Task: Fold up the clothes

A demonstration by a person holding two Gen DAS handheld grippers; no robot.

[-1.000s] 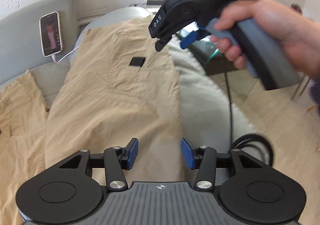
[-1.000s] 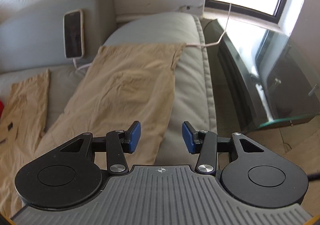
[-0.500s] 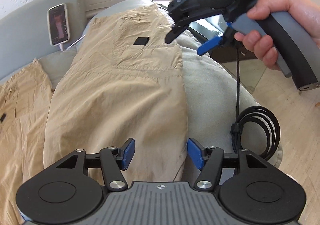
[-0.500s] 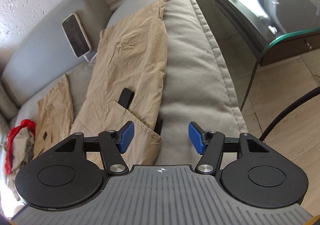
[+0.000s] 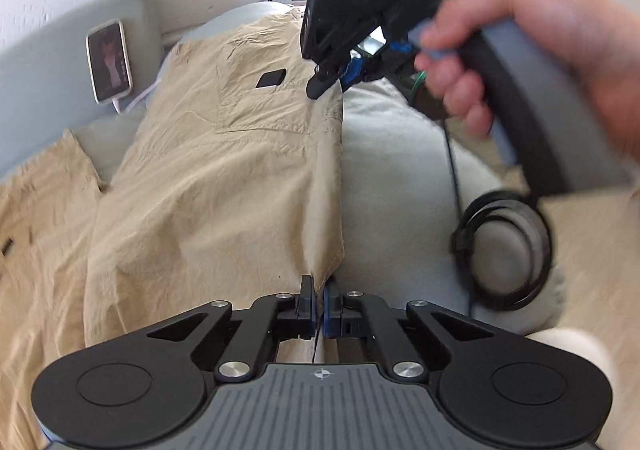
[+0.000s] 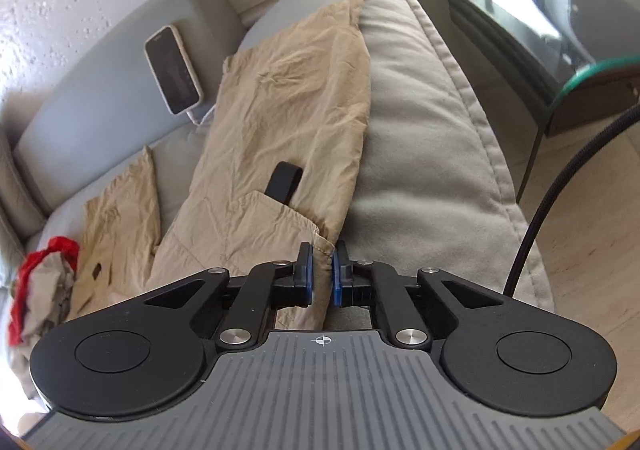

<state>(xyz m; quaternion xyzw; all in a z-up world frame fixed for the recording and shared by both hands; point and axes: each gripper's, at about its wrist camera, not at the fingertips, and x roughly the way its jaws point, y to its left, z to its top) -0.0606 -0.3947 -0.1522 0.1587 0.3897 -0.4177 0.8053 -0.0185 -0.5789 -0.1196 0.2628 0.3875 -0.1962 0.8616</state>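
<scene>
Left wrist view: left gripper (image 5: 319,304) is clamped tight on the near right edge of the tan trousers (image 5: 224,170), cloth pinched between the blue pads (image 5: 307,308), jaws fully together. The trousers lie flat along the grey sofa (image 5: 392,170), one leg stretching away toward the backrest, a black tag (image 5: 271,79) on the pocket. The right gripper (image 5: 334,80), held by a hand (image 5: 532,62), sits further up at the same right edge of the cloth; from here its tips look nearly together over the hem, blurred. A phone (image 5: 109,61) leans on the backrest, a coiled black cable (image 5: 504,250) lies on the sofa at right. Right wrist view: right gripper (image 6: 322,282) jaws are closing, a narrow gap left, with the trousers' (image 6: 288,98) corner hem between the pads (image 6: 306,278); whether they press it yet I cannot tell. The black tag (image 6: 285,182) pokes out just beyond. Phone (image 6: 173,70) on the backrest, a red-and-grey garment (image 6: 40,282) bunched far left, glass table (image 6: 560,50) at right beside the sofa (image 6: 420,138).
</scene>
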